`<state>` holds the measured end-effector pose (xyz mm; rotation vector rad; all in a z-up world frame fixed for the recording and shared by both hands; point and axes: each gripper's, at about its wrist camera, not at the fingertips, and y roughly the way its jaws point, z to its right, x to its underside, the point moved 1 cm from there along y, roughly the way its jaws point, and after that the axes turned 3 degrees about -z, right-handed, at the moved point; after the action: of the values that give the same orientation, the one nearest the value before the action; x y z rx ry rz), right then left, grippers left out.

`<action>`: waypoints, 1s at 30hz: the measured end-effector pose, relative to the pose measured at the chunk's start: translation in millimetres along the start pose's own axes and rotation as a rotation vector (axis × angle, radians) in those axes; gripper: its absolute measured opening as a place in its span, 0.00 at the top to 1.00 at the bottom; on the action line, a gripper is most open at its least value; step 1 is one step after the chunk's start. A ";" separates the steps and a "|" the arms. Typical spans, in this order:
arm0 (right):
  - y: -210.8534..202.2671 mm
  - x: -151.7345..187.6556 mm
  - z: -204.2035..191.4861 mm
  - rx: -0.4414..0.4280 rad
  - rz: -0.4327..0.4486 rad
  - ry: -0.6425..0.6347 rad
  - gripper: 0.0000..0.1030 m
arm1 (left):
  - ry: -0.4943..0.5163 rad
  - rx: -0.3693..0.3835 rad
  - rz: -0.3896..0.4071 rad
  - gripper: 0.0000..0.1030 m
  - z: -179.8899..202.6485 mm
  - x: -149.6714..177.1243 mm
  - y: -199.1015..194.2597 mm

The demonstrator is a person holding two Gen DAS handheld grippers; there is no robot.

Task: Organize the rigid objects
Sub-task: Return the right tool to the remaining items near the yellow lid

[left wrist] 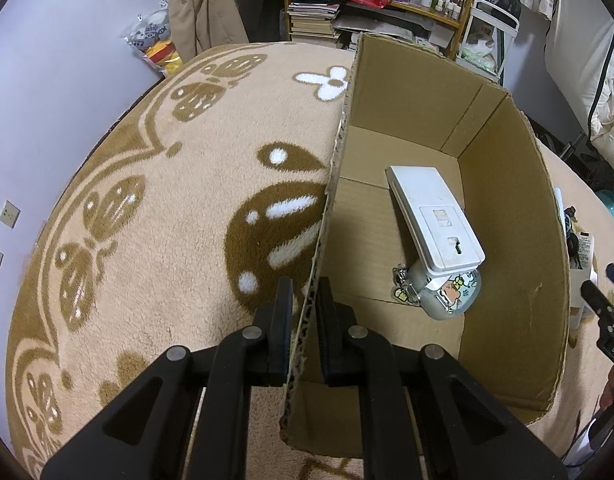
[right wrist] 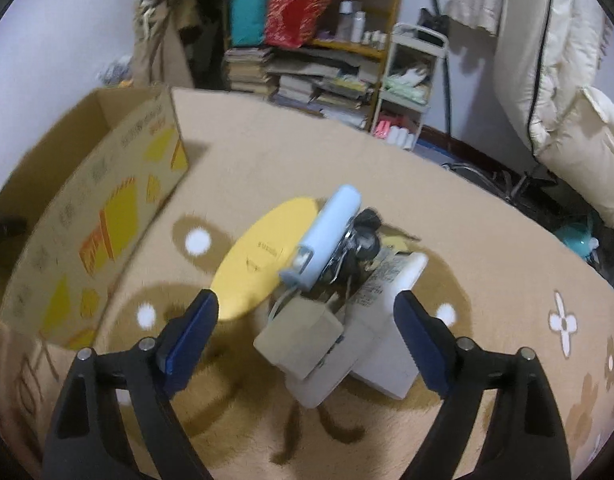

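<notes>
My left gripper [left wrist: 303,296] is shut on the near wall of the cardboard box [left wrist: 515,208]. On the box floor lie a flat white device [left wrist: 431,216] and a small grey cartoon-printed case [left wrist: 451,292] with a keychain. In the right wrist view my right gripper [right wrist: 307,312] stands open above a pile on the rug: a beige box [right wrist: 303,340], a white box [right wrist: 387,360], a pale blue cylinder [right wrist: 331,232], a yellow disc [right wrist: 263,256] and black cables [right wrist: 363,236]. Nothing touches its pads. The cardboard box [right wrist: 95,216] stands to the left.
A tan patterned rug [left wrist: 167,208] covers the floor. Behind it stand a cluttered wooden shelf [right wrist: 319,48] with books, a white cart [right wrist: 411,80] and a hanging coat [left wrist: 203,4]. A cream padded jacket [right wrist: 563,92] hangs at right. The right gripper's tip [left wrist: 603,300] shows beyond the box's right wall.
</notes>
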<state>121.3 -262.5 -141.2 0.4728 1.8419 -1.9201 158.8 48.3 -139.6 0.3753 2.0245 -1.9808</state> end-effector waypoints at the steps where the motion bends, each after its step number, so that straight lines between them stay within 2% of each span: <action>1: 2.6 1.5 -0.2 -0.008 -0.010 0.003 0.15 | 0.000 0.000 0.001 0.90 -0.6 -0.1 0.4; 3: 7.2 4.6 1.5 -0.028 -0.026 0.017 0.17 | 0.001 -0.001 0.001 0.90 -1.0 0.1 0.9; 5: 10.9 5.4 2.1 -0.032 -0.038 0.030 0.25 | 0.000 0.000 0.001 0.90 -0.8 0.2 1.0; 10: 18.6 6.5 0.9 -0.069 -0.061 0.041 0.29 | 0.006 -0.003 0.001 0.90 -0.5 0.0 1.1; 11: 19.4 6.7 0.1 -0.075 -0.062 0.042 0.36 | 0.005 -0.003 0.000 0.90 -0.7 0.0 1.4; 12: 21.0 6.6 -0.9 -0.085 -0.065 0.043 0.38 | 0.003 -0.003 -0.001 0.90 -0.5 0.0 1.5; 19: 27.9 5.2 3.9 -0.074 -0.064 0.092 0.38 | 0.004 -0.001 -0.001 0.90 0.1 0.0 1.4; 27: 32.1 9.2 -5.2 -0.031 -0.074 0.016 0.36 | 0.002 0.001 -0.001 0.89 -0.7 0.3 1.6; 30: 30.9 9.2 -3.4 -0.051 -0.078 0.047 0.34 | -0.009 0.013 -0.006 0.89 -2.9 0.4 2.6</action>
<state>129.7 -260.4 -172.4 0.4386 1.9615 -1.9221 159.3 51.2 -142.0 0.3627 2.0110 -1.9962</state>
